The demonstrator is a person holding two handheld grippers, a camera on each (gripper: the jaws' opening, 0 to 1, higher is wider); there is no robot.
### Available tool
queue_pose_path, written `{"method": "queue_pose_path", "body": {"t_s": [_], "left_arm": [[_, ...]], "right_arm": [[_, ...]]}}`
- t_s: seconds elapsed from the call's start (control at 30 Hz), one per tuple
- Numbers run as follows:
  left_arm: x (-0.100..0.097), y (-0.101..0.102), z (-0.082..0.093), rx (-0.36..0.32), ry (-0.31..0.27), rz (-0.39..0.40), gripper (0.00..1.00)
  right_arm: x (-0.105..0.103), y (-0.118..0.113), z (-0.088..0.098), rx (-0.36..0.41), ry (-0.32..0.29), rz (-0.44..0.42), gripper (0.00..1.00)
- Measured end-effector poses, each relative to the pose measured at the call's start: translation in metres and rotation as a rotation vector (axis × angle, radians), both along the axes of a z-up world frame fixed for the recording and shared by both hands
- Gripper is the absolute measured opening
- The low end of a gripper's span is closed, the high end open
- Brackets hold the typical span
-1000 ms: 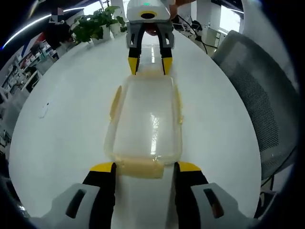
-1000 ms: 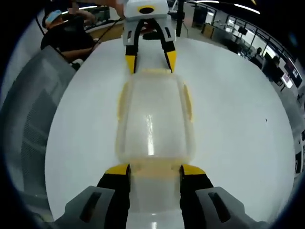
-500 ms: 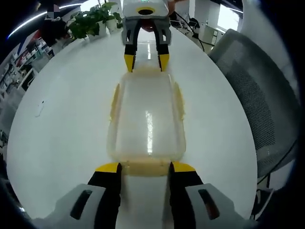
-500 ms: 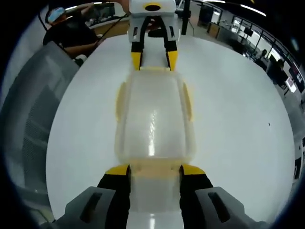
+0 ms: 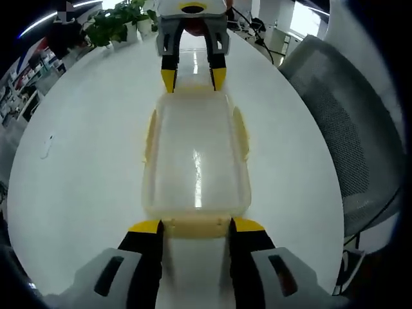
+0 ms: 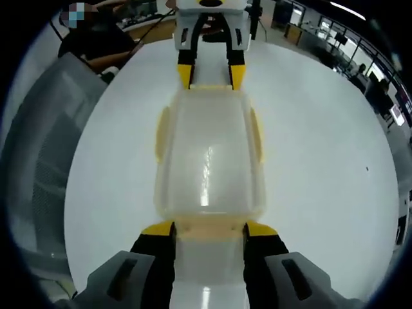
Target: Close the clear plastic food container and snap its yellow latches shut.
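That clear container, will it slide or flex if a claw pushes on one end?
Probably slides: the container looks empty and light, on a glossy white table. Thin clear walls likely flex some. A claw at each end, left and right, should brace it.

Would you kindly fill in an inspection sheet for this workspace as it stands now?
Surface: white table, glossy.
Job's things: clear food container, lid on; yellow latches along sides and ends.
Clutter: small white scrap.
Grippers: left gripper and right gripper each open, jaws flanking an end latch.
Cables: dark cable at the table's far edge.
Surroundings: grey mesh chair, potted plant, office beyond.
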State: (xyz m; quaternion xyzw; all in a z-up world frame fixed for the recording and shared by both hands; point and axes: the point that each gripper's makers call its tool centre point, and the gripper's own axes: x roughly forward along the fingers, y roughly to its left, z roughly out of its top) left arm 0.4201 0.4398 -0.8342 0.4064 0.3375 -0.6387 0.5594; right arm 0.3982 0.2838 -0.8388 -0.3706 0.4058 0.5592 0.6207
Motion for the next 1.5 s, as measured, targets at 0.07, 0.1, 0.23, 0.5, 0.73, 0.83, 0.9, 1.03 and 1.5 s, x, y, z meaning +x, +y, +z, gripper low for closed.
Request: {"method": "queue_pose_path", "body": {"t_s": [0.07, 0.1, 0.23, 0.5, 0.73, 0.83, 0.9, 1.03, 1.5], "left_arm": [[0.000, 0.000, 0.000, -0.001, 0.000, 0.002, 0.40], [0.000, 0.000, 0.000, -0.002, -0.001, 0.002, 0.40], [-0.001, -0.001, 0.000, 0.014, -0.009, 0.008, 0.39], [-0.001, 0.000, 0.001, 0.024, -0.015, 0.039, 0.38], [-0.001, 0.001, 0.001, 0.023, -0.023, 0.047, 0.38], [0.000, 0.001, 0.002, 0.026, -0.032, 0.048, 0.38], [0.000, 0.001, 0.002, 0.027, -0.036, 0.054, 0.38], [-0.001, 0.001, 0.002, 0.032, -0.041, 0.058, 0.38], [-0.002, -0.003, 0.025, -0.006, -0.060, 0.067, 0.38]], "right_arm": [[0.000, 0.000, 0.000, -0.002, 0.001, -0.007, 0.40], [0.000, 0.001, 0.000, -0.005, 0.000, -0.016, 0.40], [-0.001, 0.000, 0.000, -0.010, -0.005, -0.019, 0.38], [0.000, -0.001, 0.000, -0.013, 0.000, -0.023, 0.38], [-0.001, -0.001, 0.001, -0.015, -0.005, -0.028, 0.38], [-0.001, -0.001, 0.002, -0.015, -0.012, -0.029, 0.38], [0.000, -0.001, 0.002, -0.018, -0.022, -0.025, 0.38], [0.000, -0.001, 0.002, -0.040, -0.039, -0.014, 0.38], [0.002, -0.006, 0.021, -0.024, -0.082, -0.019, 0.38]]}}
